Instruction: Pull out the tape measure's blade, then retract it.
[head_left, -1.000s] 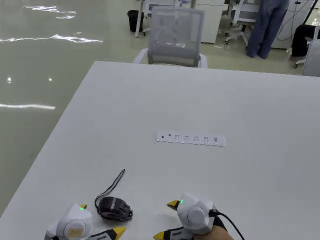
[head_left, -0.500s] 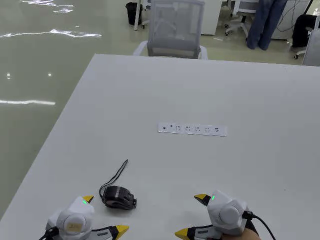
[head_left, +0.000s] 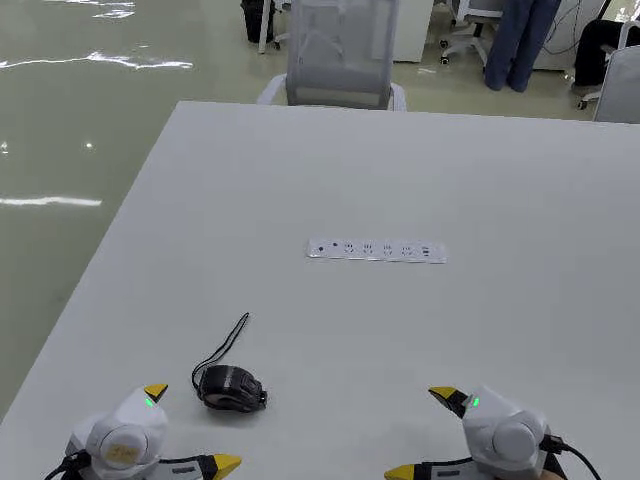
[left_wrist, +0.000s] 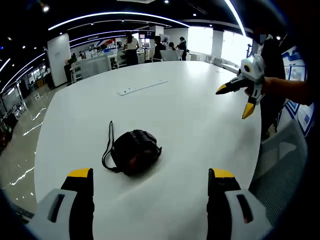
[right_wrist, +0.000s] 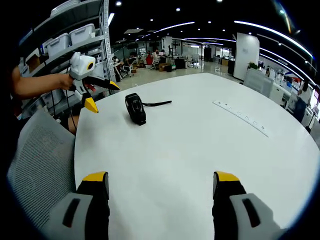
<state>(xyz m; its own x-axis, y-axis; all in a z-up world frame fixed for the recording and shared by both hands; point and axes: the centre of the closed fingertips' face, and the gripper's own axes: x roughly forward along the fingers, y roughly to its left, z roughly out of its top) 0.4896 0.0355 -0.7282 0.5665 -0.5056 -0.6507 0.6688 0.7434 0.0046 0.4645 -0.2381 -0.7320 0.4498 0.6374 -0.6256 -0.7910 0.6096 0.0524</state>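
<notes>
A black tape measure (head_left: 231, 388) with a thin black wrist loop lies on the white table (head_left: 400, 180) near its front left. My left gripper (head_left: 185, 430) hovers just in front and left of it, open, with nothing between its yellow tips. In the left gripper view the tape measure (left_wrist: 134, 151) sits a little ahead of the open left gripper (left_wrist: 150, 176). My right gripper (head_left: 428, 433) is open near the front edge, well to the right. In the right gripper view the tape measure (right_wrist: 135, 108) lies far off to the left of the right gripper (right_wrist: 157, 179), blade not drawn out.
A white power strip (head_left: 376, 250) lies flat at the table's middle. A grey mesh chair (head_left: 340, 55) stands at the far edge. A person's legs (head_left: 520, 40) show in the far background. The table's left edge runs close to the tape measure.
The right gripper has moved off to the right, away from the tape measure. The left gripper has drawn slightly left. The tape measure lies where it was; the head camera has shifted.
</notes>
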